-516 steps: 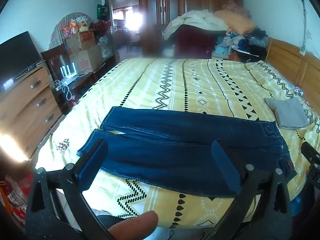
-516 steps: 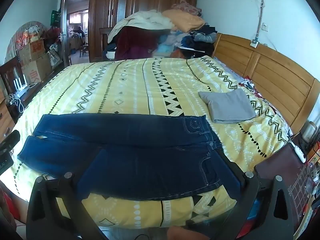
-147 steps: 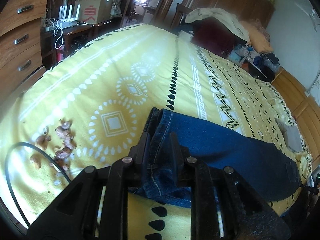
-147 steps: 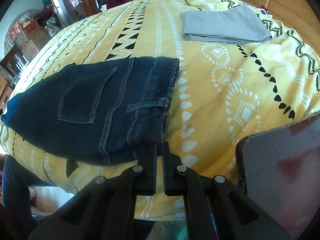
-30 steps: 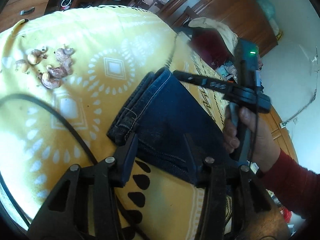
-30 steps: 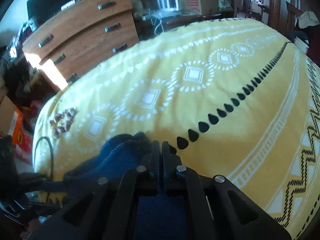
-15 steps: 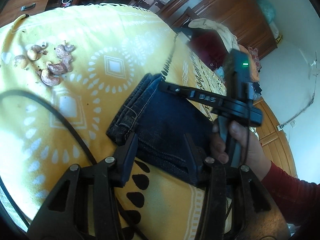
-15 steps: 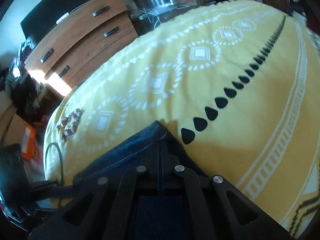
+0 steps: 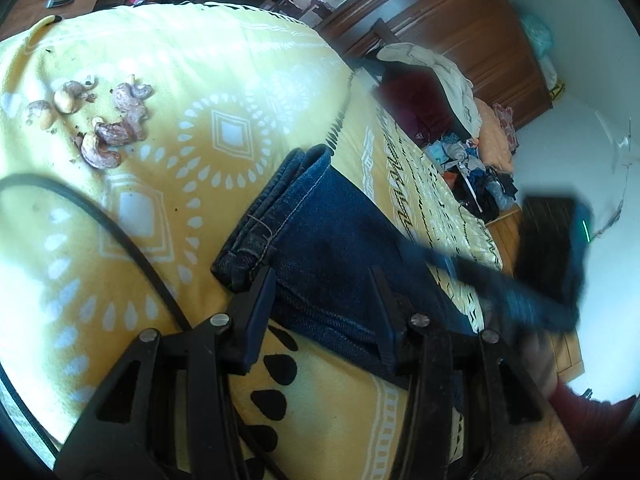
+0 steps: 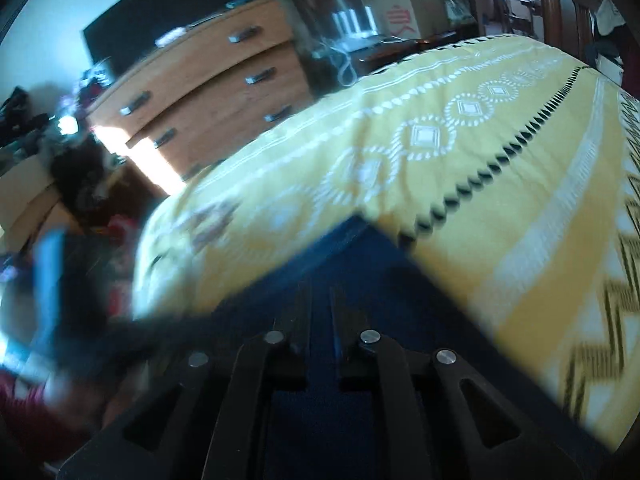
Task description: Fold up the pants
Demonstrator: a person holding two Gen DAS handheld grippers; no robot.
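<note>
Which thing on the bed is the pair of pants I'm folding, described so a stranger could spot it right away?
Start with the big yellow patterned bedspread that covers the bed. Near its front edge lie the jeans, a flat folded stack of dark blue denim with pale stitching along the hems. Nothing else on the bedspread is blue; the only other things nearby are small brownish nuts and a thin black cable.

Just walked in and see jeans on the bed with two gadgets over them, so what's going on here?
A person is folding dark blue jeans on a yellow patterned bedspread, a handheld gripper in each hand. The jeans lie folded over, their hems stacked at one end. The left gripper sits open at the near edge of the fold, pads not pressing. The right gripper, blurred, is above the denim; its jaws have just been opening a crack, and no cloth shows between them. Some cashew nuts lie nearby.
</note>
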